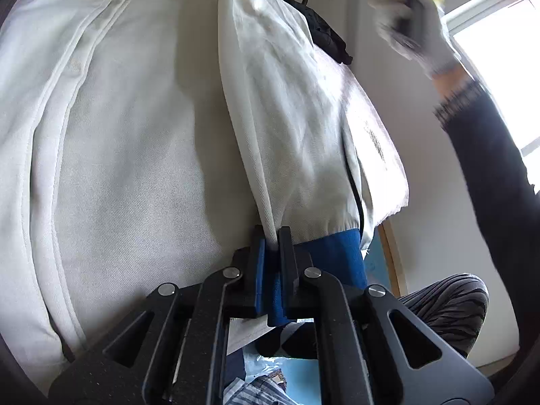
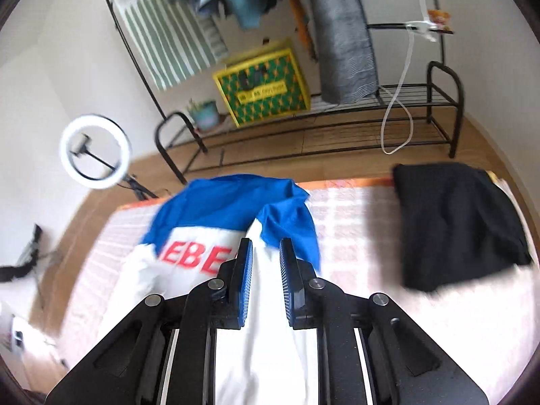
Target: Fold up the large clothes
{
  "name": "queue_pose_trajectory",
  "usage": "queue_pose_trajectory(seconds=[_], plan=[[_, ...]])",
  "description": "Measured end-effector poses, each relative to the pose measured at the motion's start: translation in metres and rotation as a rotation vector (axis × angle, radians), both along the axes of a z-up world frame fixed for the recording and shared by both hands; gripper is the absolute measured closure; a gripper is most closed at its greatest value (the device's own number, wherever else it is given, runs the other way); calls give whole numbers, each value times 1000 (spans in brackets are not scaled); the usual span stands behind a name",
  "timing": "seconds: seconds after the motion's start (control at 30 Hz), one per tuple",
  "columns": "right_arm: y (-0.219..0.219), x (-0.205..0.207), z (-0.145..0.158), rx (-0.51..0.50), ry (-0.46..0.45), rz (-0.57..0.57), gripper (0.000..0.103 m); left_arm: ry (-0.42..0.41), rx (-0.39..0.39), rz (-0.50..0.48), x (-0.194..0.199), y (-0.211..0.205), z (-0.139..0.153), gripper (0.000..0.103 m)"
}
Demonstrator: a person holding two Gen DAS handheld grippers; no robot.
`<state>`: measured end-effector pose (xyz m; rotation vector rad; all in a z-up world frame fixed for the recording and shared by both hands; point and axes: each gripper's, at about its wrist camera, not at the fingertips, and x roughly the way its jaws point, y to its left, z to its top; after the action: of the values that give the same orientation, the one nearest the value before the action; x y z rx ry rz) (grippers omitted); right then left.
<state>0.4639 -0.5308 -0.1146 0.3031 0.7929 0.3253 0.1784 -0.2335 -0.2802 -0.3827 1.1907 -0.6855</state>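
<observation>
A white sweatshirt [image 1: 141,141] with a blue cuff [image 1: 337,253] and red lettering fills the left wrist view, hanging in folds. My left gripper [image 1: 272,241] is shut on a white fold of it right beside the cuff. In the right wrist view the same sweatshirt [image 2: 263,337], with its blue hood part [image 2: 229,206] and red letters [image 2: 192,260], lies on the bed. My right gripper [image 2: 266,248] hovers above it, jaws a little apart with nothing pinched between the pads. A gloved hand [image 1: 415,23] holds that gripper at the top right of the left wrist view.
The bed has a pink checked cover [image 2: 357,222]. A black garment [image 2: 455,222] lies on its right side. Behind stand a metal clothes rack [image 2: 438,101] with hanging clothes, a yellow-green box [image 2: 263,84], a small plant pot [image 2: 206,114] and a ring light [image 2: 96,152].
</observation>
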Motion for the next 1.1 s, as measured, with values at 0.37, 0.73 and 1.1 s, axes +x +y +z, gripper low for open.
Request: queue_pose_trajectory(seconds=[0.37,0.73,1.1], plan=[[-67,-203,22,88,-51,-57,80,0,-35,-1,-9,7,7,99],[-86,-250,-43,66,54,-55,80,-16,38,-55,-46,-29,0,99],[-97,-153,-118,67,163,-45,80,-121,195,-20,-72,-15,45,94]])
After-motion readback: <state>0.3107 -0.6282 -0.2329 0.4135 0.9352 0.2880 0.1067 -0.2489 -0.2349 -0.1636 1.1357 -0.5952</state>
